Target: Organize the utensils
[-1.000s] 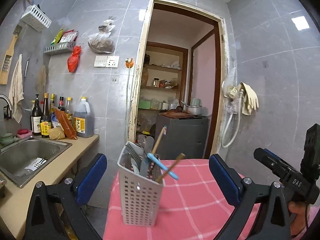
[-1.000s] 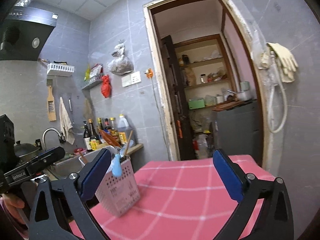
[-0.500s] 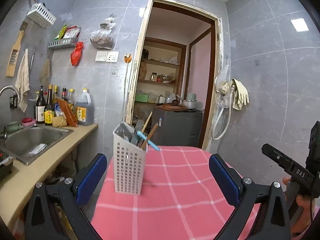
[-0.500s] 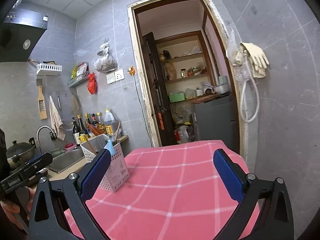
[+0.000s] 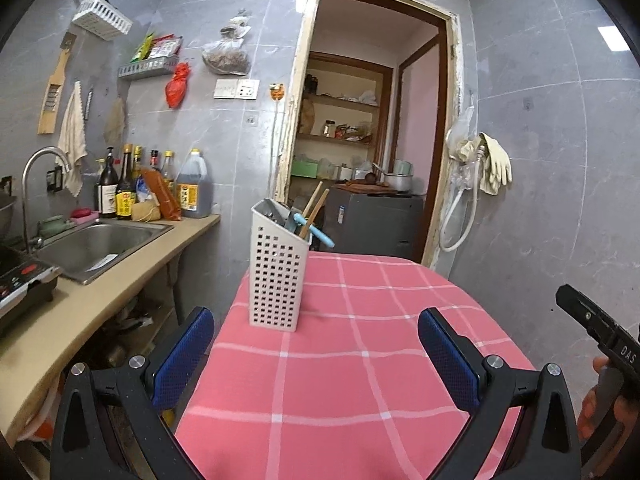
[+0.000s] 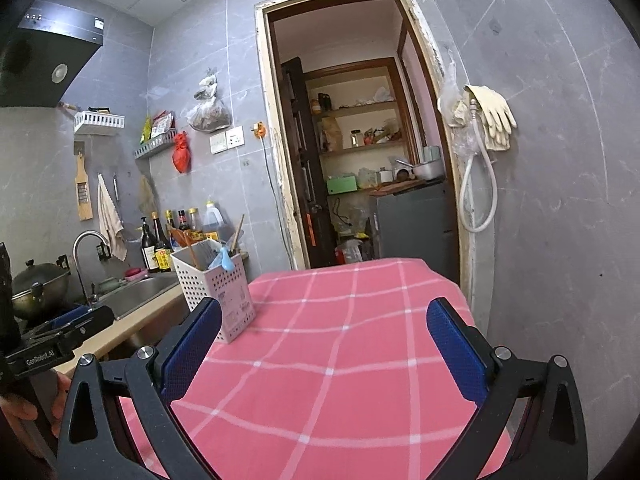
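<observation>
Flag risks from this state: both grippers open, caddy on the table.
1. The caddy is tall and narrow and stands near the left edge of the table; a sideways bump might tip it off.
2. The chopsticks and blue utensil lean out over the rim; either gripper reaching in could snag them.
3. Left gripper and right gripper are both open and empty, close together; they might collide.

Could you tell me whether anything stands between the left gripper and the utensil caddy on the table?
Nothing visible does. The left gripper is open and empty, and only bare pink tablecloth lies between it and the caddy, which stands upright near the table's left edge. The right gripper is open too, with the caddy off to its left.
</observation>
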The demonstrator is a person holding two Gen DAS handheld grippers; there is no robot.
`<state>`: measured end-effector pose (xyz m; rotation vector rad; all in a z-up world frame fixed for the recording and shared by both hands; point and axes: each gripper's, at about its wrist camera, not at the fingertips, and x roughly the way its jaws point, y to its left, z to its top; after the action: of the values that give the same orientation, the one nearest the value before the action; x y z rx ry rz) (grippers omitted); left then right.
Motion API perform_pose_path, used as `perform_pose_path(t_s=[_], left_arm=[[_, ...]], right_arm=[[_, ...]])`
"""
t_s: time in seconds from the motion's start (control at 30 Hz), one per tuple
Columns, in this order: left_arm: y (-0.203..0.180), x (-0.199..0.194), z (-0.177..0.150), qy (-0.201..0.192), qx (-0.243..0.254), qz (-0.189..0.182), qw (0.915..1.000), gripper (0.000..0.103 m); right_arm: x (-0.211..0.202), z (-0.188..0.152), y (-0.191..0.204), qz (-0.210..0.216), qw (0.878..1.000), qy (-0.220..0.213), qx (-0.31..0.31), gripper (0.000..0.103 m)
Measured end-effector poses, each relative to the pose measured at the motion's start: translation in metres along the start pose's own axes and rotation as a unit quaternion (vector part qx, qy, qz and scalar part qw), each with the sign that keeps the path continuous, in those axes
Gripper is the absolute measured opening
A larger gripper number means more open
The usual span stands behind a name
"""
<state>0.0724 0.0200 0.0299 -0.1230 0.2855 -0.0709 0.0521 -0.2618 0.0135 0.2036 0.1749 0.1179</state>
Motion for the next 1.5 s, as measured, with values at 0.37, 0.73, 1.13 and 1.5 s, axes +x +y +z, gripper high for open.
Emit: perform_pose_path(t_s=[0.37,0.73,1.13,1.5], left_arm=[[0.002,-0.006,-0.018,0.01,-0.007,0.009,0.9999,0.103],[0.005,-0.013,-0.019,0.001,-0.01,0.017,0.9998,0.103],[0.007,-0.016,-0.018,-0.002,-0.012,0.018,0.9998,0.103],[0.008,-0.018,-0.017,-0.001,-0.013,0.021,0.9997,0.103]], right_arm=[[-0.009,-0.015,0.01,-0.013,0.999,0.012,-0.033,0.101],[-0.011,-0.015,0.015,-0.015,0.999,0.012,-0.042,0.101],[-0.014,-0.014,0.02,-0.016,0.999,0.007,-0.052,0.101],[-0.015,-0.012,0.021,-0.013,0.999,0.007,-0.048,0.101]])
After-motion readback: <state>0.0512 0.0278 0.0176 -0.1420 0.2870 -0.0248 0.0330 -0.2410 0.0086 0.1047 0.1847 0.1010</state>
